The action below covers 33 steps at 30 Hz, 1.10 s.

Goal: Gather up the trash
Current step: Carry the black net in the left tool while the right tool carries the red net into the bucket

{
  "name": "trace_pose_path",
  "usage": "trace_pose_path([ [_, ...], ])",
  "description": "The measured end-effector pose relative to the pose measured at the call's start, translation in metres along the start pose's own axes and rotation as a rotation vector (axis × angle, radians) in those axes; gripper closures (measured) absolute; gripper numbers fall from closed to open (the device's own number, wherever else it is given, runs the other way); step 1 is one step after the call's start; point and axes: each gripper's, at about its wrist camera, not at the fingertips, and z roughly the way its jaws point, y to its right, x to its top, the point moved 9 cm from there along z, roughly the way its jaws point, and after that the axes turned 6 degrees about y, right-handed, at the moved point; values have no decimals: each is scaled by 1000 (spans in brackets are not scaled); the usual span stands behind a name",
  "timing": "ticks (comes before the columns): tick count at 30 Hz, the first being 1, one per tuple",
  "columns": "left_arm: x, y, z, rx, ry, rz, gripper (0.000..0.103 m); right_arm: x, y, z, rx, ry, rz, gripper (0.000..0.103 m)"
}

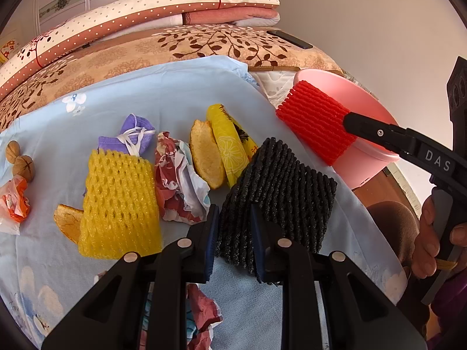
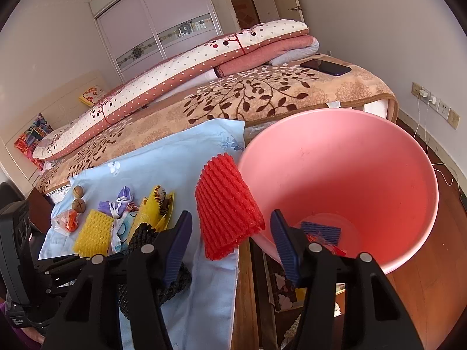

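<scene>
Red ribbed foam net sleeve (image 2: 226, 208); black foam net sleeve (image 1: 274, 201); yellow open-mesh foam net sleeve (image 1: 121, 204). Plain pink round plastic bucket (image 2: 379, 157), blue ribbed scrap on its floor. Pale blue cloth sheet (image 1: 163, 87) with white flower print. Tan blanket (image 2: 262, 96), brown leaf-and-branch pattern. Folded quilt (image 2: 175, 70): white with dark red dots, pink band with white dots. Yellow wrapper (image 1: 230, 143), lemon-slice print. Two brown walnuts (image 1: 19, 157). Purple face mask (image 1: 131, 134), white straps.

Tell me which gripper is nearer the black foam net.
Left. The left gripper has its fingers closed on the black foam net; the right gripper is off by the pink bin, with the red foam net.
</scene>
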Motion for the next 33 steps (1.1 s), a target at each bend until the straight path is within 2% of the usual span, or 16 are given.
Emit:
trace_pose_path([
  [2, 0, 0, 0, 1, 0, 1, 81, -1, 0, 1, 0, -3, 1, 61],
  [4, 0, 0, 0, 2, 0, 1, 81, 0, 1, 1, -12, 1, -2, 76],
  [7, 0, 0, 0, 1, 0, -1, 81, 2, 2, 1, -9, 3, 11, 91],
  [11, 1, -1, -1, 5, 4, 6, 82, 5, 1, -5, 4, 21, 23, 93],
  [15, 2, 2, -8, -1, 27, 28, 92, 12, -2, -16, 29, 37, 31, 93],
  [18, 5, 9, -16, -26, 40, 44, 93, 18, -4, -25, 49, 50, 42, 93],
  [26, 40, 14, -47, -50, 134, 38, 94, 36, -10, -50, 83, 95, 57, 93],
  [33, 73, 23, -61, -57, 195, 42, 94, 51, 0, -65, 60, 130, 66, 93],
])
